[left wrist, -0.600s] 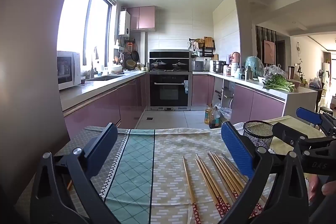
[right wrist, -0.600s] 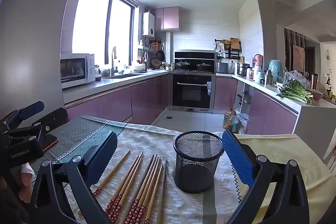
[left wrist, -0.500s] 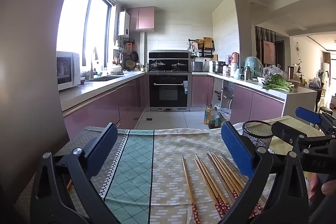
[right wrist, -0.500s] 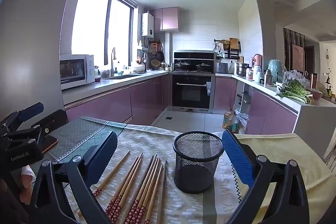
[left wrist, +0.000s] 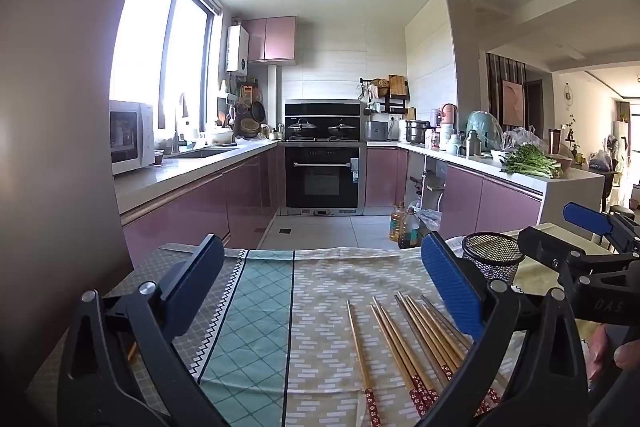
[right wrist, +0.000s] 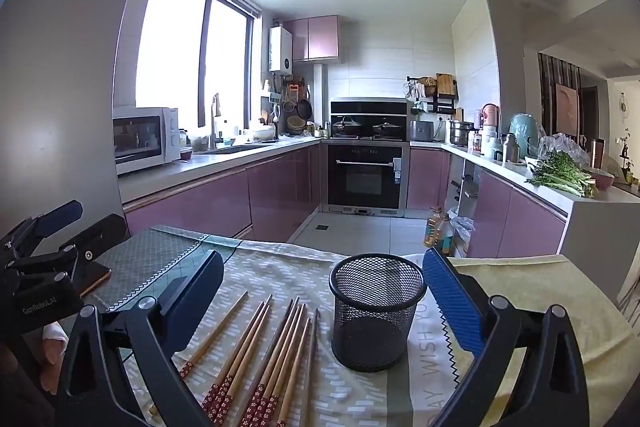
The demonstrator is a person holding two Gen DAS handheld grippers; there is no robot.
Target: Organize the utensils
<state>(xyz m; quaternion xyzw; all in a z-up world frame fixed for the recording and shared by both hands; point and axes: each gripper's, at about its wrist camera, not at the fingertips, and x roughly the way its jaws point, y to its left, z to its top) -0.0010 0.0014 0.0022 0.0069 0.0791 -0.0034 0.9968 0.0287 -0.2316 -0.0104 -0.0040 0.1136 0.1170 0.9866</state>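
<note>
Several wooden chopsticks (right wrist: pixel 276 351) with red patterned ends lie side by side on the tablecloth, left of an upright, empty black mesh cup (right wrist: pixel 376 311). In the left wrist view the chopsticks (left wrist: pixel 416 343) lie right of centre and the mesh cup (left wrist: pixel 494 259) stands beyond them. My right gripper (right wrist: pixel 320 291) is open and empty, held above the chopsticks and cup. My left gripper (left wrist: pixel 318 267) is open and empty above the cloth, left of the chopsticks. Each gripper shows in the other's view: the left one (right wrist: pixel 44 263) and the right one (left wrist: pixel 588 251).
The table carries a green and beige patterned cloth (left wrist: pixel 256 311) and a yellow cloth (right wrist: pixel 540 291) on the right. Beyond the table's far edge is a kitchen with purple cabinets (right wrist: pixel 224 203), an oven (right wrist: pixel 366 179) and a counter with greens (right wrist: pixel 560 179).
Both grippers have stayed open and nearly still; the views shift only very slightly. The chopsticks and cup have not moved.
</note>
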